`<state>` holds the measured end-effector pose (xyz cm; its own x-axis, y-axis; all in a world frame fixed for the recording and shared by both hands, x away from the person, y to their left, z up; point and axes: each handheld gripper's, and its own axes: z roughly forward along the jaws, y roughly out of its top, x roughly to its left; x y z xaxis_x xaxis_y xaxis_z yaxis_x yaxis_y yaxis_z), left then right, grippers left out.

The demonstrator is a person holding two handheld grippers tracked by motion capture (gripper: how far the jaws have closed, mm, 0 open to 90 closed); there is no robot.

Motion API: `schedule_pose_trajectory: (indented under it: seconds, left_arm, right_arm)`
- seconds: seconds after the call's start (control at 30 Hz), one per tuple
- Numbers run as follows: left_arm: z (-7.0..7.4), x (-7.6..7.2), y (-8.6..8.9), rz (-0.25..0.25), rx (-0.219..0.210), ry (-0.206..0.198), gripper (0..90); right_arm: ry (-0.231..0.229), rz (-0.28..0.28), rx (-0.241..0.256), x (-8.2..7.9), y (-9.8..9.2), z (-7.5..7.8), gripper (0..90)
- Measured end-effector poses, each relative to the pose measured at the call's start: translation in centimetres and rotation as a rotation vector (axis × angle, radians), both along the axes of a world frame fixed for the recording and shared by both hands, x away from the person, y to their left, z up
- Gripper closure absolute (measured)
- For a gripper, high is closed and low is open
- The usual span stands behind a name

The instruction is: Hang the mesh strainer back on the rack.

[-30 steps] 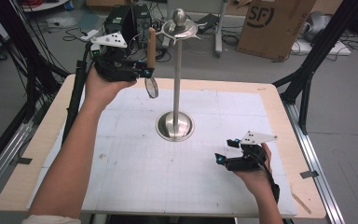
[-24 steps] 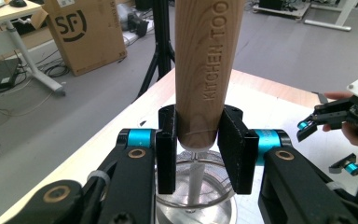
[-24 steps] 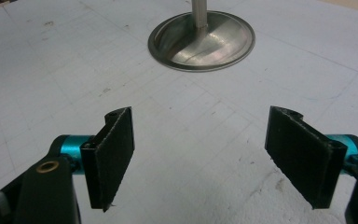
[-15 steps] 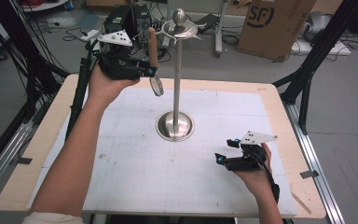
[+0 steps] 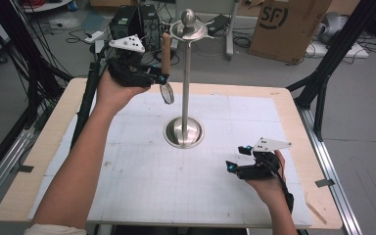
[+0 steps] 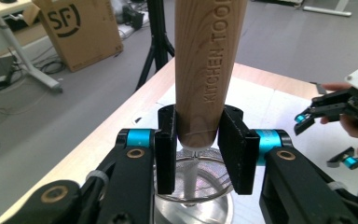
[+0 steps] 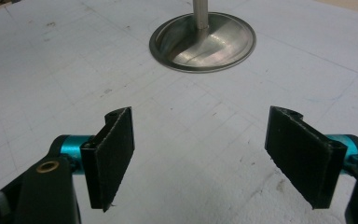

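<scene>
Strainer [image 5: 167, 73]: a small mesh sieve with a wooden handle, held upright in the air at the far left of the table [image 5: 303, 127] — just beside the stand's pole, its handle top near the rack's upper ring.
Left gripper [image 6: 196, 140]: mine, raised, jaws clamped on the handle's lower end; the mesh bowl hangs below them.
Stand [image 5: 184, 88]: steel pole on a round base, mid-table.
Right gripper [image 5: 235, 159]: mine, low over the white mat at the near right — jaws spread wide, nothing between them.
</scene>
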<state>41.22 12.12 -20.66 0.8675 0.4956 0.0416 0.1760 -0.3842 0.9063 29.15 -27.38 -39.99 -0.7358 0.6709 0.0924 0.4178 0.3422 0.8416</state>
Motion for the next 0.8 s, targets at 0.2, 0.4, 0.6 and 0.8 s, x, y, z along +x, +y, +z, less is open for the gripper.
schedule_pose_trajectory:
  seconds: [0.2,0.4,0.6,0.8]
  left_arm:
    - [-0.7,-0.1,0.4,0.006,-0.002,0.017,57.4]
    - [-2.2,-0.4,1.3,-0.003,-0.029,0.066,53.7]
    - [-3.6,-0.8,2.2,0.003,-0.035,0.09,49.6]
    - [-5.2,-1.3,2.9,-0.006,-0.042,0.106,46.1]
  right_arm:
    - [0.003,0.001,-0.002,0.0,0.0,0.0,23.2]
    - [0.01,0.0,-0.001,-0.1,0.1,0.0,23.3]
    - [0.0,0.004,-0.007,0.0,0.1,0.0,23.2]
    - [0.003,0.003,-0.008,0.0,0.1,0.0,23.2]
